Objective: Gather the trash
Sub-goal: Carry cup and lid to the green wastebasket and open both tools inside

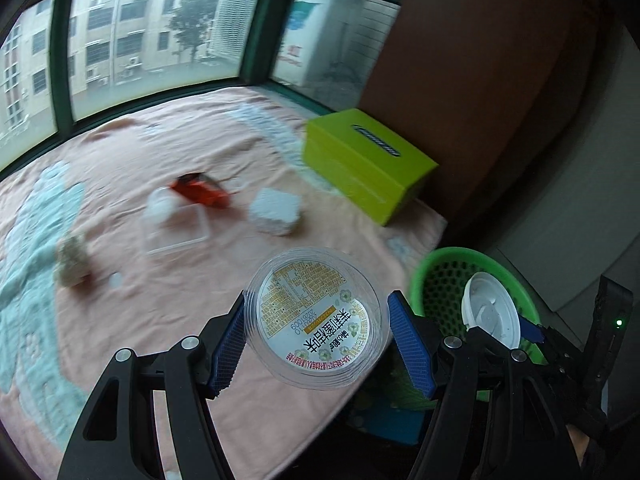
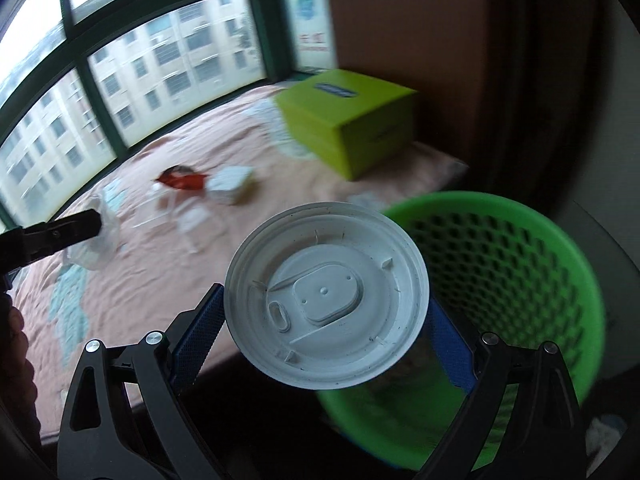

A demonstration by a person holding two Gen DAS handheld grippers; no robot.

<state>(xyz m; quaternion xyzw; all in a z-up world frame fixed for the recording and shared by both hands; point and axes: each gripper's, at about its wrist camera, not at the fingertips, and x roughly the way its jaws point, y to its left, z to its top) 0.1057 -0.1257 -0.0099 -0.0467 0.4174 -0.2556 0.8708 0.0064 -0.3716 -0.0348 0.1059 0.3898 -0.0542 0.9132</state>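
Note:
My left gripper (image 1: 318, 340) is shut on a clear plastic cup (image 1: 318, 318) with a printed label, held above the front edge of the pink cloth. My right gripper (image 2: 326, 320) is shut on a white cup lid (image 2: 326, 296), held at the near-left rim of the green mesh basket (image 2: 520, 248). In the left wrist view the lid (image 1: 490, 312) hangs over the basket (image 1: 448, 276). On the cloth lie a red wrapper (image 1: 200, 190), a white foam block (image 1: 276, 210), a clear lid (image 1: 176, 226) and a brownish wad (image 1: 72, 258).
A lime-green tissue box (image 1: 366, 164) stands at the back right of the pink cloth (image 1: 160, 320). Windows run along the far side. A brown wall or cabinet (image 1: 480, 80) rises on the right. The basket stands below the table's right edge.

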